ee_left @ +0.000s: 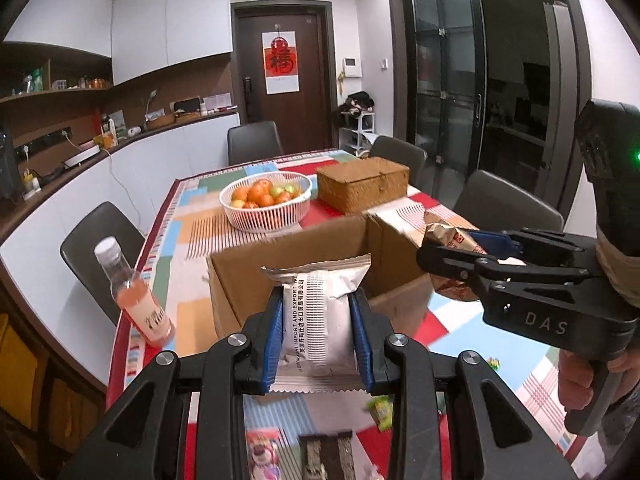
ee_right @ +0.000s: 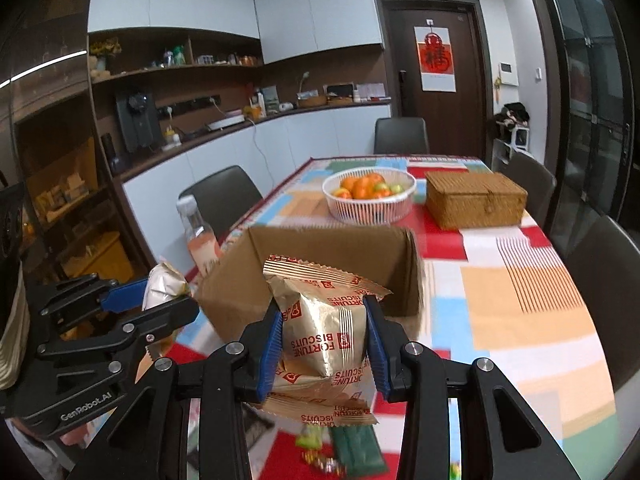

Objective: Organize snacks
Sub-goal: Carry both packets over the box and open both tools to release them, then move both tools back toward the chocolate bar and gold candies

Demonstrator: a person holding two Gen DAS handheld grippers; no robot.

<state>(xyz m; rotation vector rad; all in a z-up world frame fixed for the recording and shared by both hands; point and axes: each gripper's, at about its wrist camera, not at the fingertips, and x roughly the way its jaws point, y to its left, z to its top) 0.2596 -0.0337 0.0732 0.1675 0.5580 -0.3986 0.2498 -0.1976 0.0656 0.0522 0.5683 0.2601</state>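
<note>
My left gripper (ee_left: 318, 312) is shut on a silver-white snack packet (ee_left: 318, 316) and holds it above the table, just in front of an open cardboard box (ee_left: 288, 268). My right gripper (ee_right: 324, 320) is shut on a gold Fortune Biscuits packet (ee_right: 324, 332), also held up in front of the box (ee_right: 320, 256). The right gripper with its gold packet (ee_left: 452, 240) shows at the box's right side in the left wrist view. The left gripper with its silver packet (ee_right: 162, 286) shows at the box's left in the right wrist view.
A pink drink bottle (ee_left: 136, 296) stands at the table's left edge. A white basket of fruit (ee_left: 266, 200) and a wicker box (ee_left: 362, 184) sit behind the cardboard box. Several small snacks (ee_right: 352, 448) lie on the patterned tablecloth below the grippers. Chairs surround the table.
</note>
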